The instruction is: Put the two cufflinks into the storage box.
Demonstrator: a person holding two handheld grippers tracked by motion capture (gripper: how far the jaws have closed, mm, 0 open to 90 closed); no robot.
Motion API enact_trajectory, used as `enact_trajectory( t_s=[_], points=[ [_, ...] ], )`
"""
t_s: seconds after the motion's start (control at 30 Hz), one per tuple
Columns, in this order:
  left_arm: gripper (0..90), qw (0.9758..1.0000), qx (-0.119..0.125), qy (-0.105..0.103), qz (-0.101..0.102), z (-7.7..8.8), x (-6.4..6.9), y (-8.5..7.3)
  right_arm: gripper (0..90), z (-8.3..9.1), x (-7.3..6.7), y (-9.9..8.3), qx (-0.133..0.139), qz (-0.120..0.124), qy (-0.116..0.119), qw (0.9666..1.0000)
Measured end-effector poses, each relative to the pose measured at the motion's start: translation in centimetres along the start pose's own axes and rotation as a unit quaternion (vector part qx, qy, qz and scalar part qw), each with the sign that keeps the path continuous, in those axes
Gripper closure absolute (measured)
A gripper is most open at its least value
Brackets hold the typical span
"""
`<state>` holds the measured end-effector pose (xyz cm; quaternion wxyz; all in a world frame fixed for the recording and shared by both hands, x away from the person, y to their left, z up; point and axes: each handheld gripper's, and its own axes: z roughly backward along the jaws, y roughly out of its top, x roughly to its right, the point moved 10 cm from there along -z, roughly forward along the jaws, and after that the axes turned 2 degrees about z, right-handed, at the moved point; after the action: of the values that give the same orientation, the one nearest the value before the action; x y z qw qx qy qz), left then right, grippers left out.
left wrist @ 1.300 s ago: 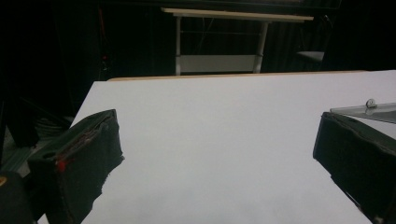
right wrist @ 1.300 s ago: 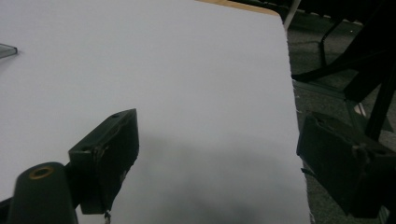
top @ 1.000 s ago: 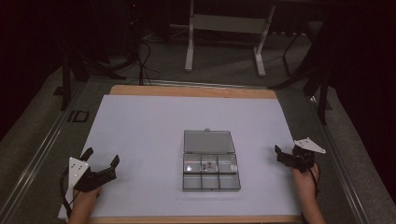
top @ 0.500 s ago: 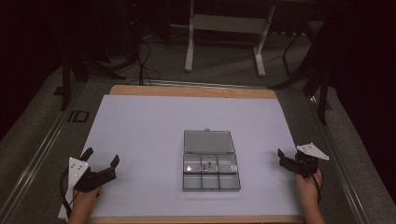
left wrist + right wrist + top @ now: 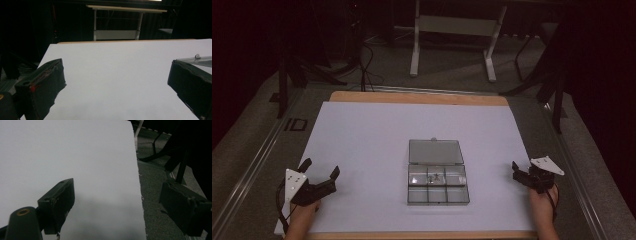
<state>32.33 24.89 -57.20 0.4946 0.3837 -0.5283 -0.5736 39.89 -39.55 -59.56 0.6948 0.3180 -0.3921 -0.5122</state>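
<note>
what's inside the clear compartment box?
The clear compartment box lies open, lid flat behind it. One small dark item sits in the upper middle compartment, too small to identify. Other compartments look empty.

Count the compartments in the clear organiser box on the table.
6: three in the back row beside the open lid, three in the front row of the box. The middle back compartment holds a small dark item.
</note>
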Motion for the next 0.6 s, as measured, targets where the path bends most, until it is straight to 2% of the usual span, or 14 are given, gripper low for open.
enact_trajectory(
  t_s=[0.6],
  points=[
    [1.5,0.9999,0.003,0.006,-0.009,0.06,0.10,0.01,13.8,0.08,-0.18,-0.04,0.002,0.016,-0.008,0.9998]
  ],
)
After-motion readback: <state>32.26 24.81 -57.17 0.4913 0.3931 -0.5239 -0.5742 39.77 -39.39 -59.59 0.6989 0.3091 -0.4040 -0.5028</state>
